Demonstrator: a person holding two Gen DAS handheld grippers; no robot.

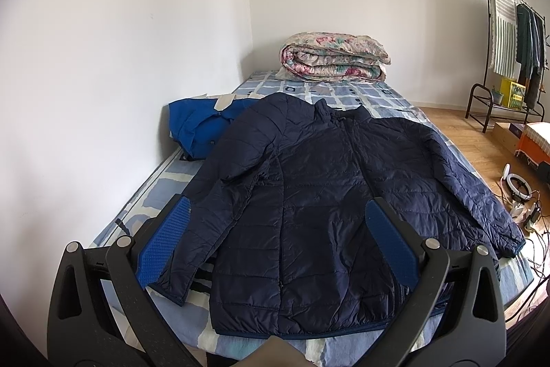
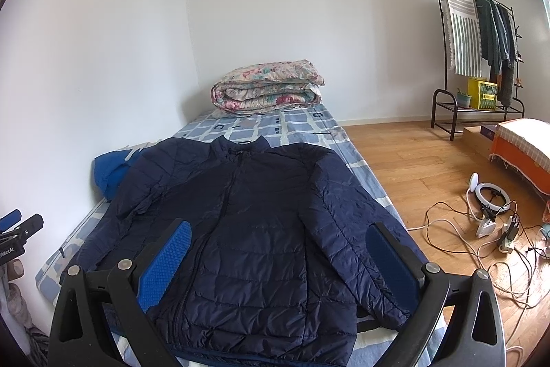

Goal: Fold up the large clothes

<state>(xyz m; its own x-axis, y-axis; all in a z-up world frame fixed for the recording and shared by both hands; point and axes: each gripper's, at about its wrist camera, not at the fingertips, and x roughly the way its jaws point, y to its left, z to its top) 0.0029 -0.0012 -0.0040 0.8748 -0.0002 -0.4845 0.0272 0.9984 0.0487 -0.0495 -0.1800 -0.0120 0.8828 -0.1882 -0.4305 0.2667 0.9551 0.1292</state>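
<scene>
A dark navy quilted puffer jacket (image 1: 326, 195) lies flat, front up and zipped, on the bed, collar toward the far wall and both sleeves spread down its sides. It also shows in the right wrist view (image 2: 261, 222). My left gripper (image 1: 276, 243) is open and empty, held above the jacket's hem. My right gripper (image 2: 278, 260) is open and empty, above the lower right part of the jacket. The left gripper's tip (image 2: 13, 229) shows at the far left edge of the right wrist view.
The bed (image 1: 330, 92) has a blue-and-white checked sheet. A bright blue garment (image 1: 202, 126) lies bunched by the wall. A folded floral quilt (image 1: 333, 57) sits at the bed's far end. To the right are wood floor, cables and a ring light (image 2: 488, 198), and a clothes rack (image 2: 481, 57).
</scene>
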